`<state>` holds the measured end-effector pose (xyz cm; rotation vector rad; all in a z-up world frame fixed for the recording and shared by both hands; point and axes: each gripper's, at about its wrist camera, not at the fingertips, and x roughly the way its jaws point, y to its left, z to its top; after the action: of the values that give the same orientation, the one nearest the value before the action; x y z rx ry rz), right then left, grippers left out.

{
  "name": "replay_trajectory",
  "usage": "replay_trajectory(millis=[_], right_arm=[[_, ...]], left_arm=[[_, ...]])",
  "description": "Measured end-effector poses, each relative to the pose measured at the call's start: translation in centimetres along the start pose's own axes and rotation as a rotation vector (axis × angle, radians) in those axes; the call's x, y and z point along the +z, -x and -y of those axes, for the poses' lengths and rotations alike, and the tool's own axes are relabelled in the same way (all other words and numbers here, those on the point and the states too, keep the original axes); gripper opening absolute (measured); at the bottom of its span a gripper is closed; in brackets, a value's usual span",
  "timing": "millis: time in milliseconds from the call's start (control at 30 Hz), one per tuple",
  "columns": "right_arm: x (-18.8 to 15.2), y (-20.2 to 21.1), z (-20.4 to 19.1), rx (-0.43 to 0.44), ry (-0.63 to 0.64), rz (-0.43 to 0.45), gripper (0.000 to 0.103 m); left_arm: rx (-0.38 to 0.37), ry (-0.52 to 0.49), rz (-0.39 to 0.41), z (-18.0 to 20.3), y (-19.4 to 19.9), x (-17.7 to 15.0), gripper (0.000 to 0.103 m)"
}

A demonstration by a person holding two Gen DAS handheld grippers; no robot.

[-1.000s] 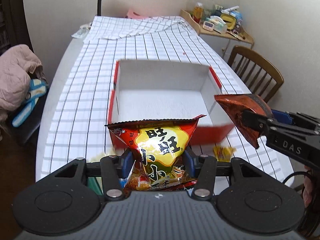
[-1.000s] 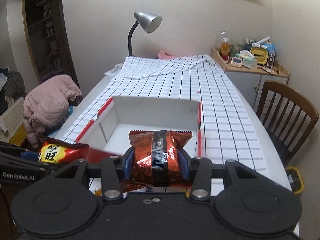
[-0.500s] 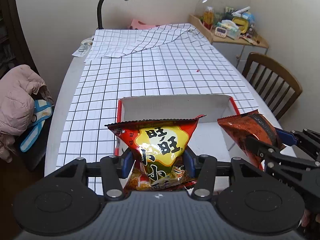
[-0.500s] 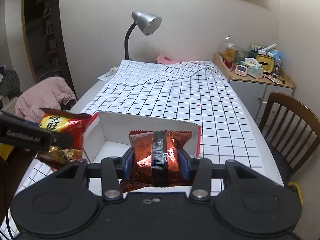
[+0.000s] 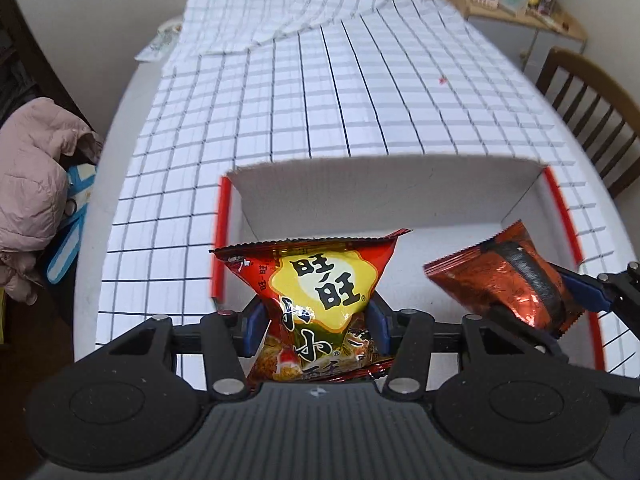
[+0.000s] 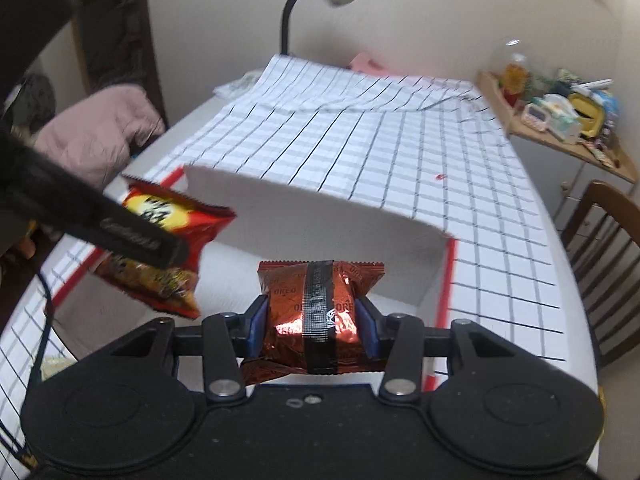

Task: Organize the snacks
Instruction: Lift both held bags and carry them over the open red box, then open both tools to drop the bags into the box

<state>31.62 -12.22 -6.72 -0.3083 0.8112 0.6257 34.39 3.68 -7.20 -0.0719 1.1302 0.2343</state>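
My left claw (image 5: 316, 320) is pinching a red and yellow snack bag (image 5: 316, 284), its two blue pads pressing the bag at the waist so the foil is narrow there and wide above. The bag stands upright, with a big yellow patch and black Chinese characters, and a serrated top edge. My right claw (image 6: 311, 320) is pinching a copper-brown Oreo packet (image 6: 316, 304), shiny foil with a dark band down the middle and the word OREO printed many times. In the left wrist view this packet (image 5: 508, 280) is tilted, just beside the first bag but apart from it.

Both snacks hang above the open white box with red edges (image 5: 400, 196). The box sits on the tabletop (image 5: 120, 128), over a white tablecloth with black grid (image 5: 340, 92). The inside of the box that I can see is bare white cardboard; the near part of its floor is hidden behind my claws and the bags. In the right wrist view the red and yellow bag (image 6: 164, 240) is held over the left wall of the box (image 6: 320, 216).
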Motion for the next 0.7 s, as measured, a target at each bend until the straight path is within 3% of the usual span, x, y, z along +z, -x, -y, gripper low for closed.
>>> replay_trajectory(millis=[433,700], right_arm=[[-1.1,-3.3,-0.8,0.026,0.064,-0.122,0.045],[-1.5,-3.2,-1.0,0.023,0.066,-0.133,0.052]], left_arm=[[0.037,-0.034,-0.15,1.3,-4.6,-1.2,0.051],[0.025,-0.04,-0.158,1.4,-4.5,-1.2,0.052]])
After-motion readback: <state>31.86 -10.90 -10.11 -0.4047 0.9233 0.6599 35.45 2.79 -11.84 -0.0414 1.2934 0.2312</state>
